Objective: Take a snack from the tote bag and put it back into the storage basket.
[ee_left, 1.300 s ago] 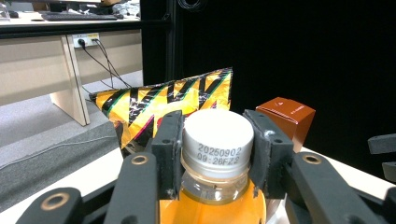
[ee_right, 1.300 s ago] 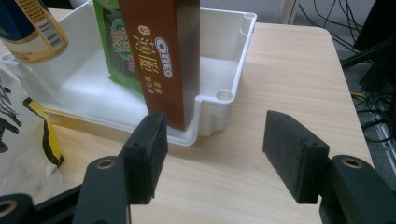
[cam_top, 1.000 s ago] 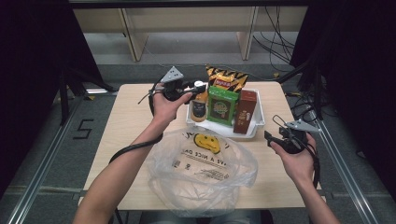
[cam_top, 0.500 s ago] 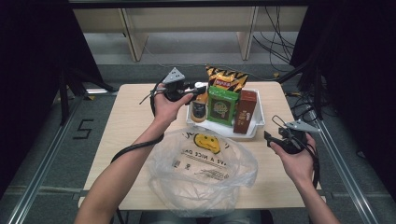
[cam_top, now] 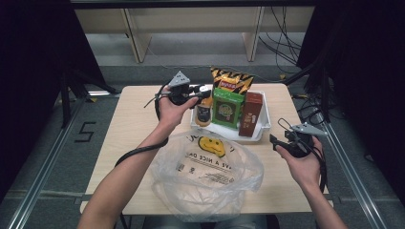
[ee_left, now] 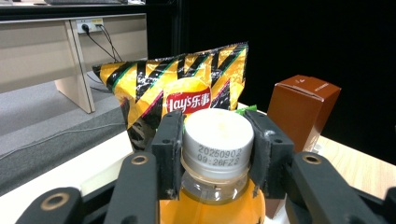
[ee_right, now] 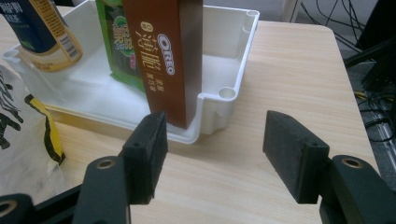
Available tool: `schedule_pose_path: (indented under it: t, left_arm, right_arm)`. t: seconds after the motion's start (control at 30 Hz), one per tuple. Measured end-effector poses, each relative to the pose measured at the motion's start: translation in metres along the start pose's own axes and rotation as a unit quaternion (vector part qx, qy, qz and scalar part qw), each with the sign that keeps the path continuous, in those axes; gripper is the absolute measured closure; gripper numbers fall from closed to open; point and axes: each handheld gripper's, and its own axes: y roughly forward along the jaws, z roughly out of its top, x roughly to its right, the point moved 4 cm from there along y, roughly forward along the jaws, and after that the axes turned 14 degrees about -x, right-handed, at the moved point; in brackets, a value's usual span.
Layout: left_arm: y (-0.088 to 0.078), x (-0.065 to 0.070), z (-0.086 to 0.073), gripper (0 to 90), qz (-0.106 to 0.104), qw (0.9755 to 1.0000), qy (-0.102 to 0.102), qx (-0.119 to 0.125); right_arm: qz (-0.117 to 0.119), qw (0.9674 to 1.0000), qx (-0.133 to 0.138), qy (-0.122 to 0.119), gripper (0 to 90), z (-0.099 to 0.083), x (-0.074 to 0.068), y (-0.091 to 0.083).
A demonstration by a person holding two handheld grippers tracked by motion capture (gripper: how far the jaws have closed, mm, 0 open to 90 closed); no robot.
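**Bottle cap clamped over the tray, right gripper held wide**

The left forearm is stretched forward and slightly rightward across the pale wooden table (cam_top: 129,124), and the left gripper (cam_top: 203,91) is held level above the near-left corner of the white plastic tray (cam_top: 264,125). Its two black jaws are seen in the left gripper view pressed against both sides of the white screw cap of the clear plastic bottle of orange drink (ee_left: 217,154); the bottle is gripped by its cap and stands upright in the tray's left end.

The right hand (cam_top: 303,162) is kept low at the table's right edge, with the right gripper (cam_top: 273,140) pointed towards the tray's near-right corner. Its jaws are spread wide with nothing between them; bare tabletop is seen in the gap.

One bottle is counted in the tray, along with one yellow-and-black striped crisp bag (cam_top: 231,82) at the back, one green packet (cam_top: 226,108) in the middle and one tall brown cardboard box (cam_top: 251,113) on the right. One crumpled clear plastic bag with a yellow smiley face (cam_top: 207,167) is laid on the table just in front of the tray.
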Motion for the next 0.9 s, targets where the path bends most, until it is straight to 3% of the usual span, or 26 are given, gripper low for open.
schedule_pose_path:
  t: [0.33,0.37,0.67,0.73,0.77,0.83,0.87,0.9]
  left_arm:
    - [0.006,-0.002,-0.009,58.8,0.002,0.9999,-0.004,-0.011]
    - [0.006,-0.002,-0.01,58.8,0.002,0.9999,-0.004,-0.013]
    - [0.009,-0.003,-0.017,58.8,0.002,0.9998,-0.006,-0.02]
    - [0.01,-0.004,-0.018,58.8,0.003,0.9997,-0.007,-0.021]
    - [0.01,-0.004,-0.019,58.8,0.002,0.9997,-0.006,-0.022]
    - [0.011,-0.004,-0.02,58.8,0.002,0.9997,-0.007,-0.023]
    - [0.011,-0.004,-0.021,58.8,0.002,0.9997,-0.008,-0.024]
    - [0.011,-0.004,-0.022,58.8,0.002,0.9997,-0.008,-0.025]
  right_arm:
    - [0.002,0.9999,-0.01,0.007,40.4,-0.001,-0.001,-0.001]
    - [0.0,0.9999,-0.003,-0.016,40.4,0.0,0.002,0.001]
    - [-0.004,0.9998,0.0,-0.019,40.4,0.0,0.003,0.001]
    - [0.008,0.9998,0.001,-0.016,40.4,0.0,0.002,0.002]
    - [-0.002,0.9998,0.002,-0.018,40.4,0.0,0.002,0.002]
    - [0.004,1.0,0.003,-0.008,40.4,0.0,0.0,0.002]
    - [0.004,0.9997,0.001,-0.023,40.4,0.0,0.002,0.002]
    - [0.005,0.9998,0.003,-0.019,40.4,0.0,0.002,0.002]
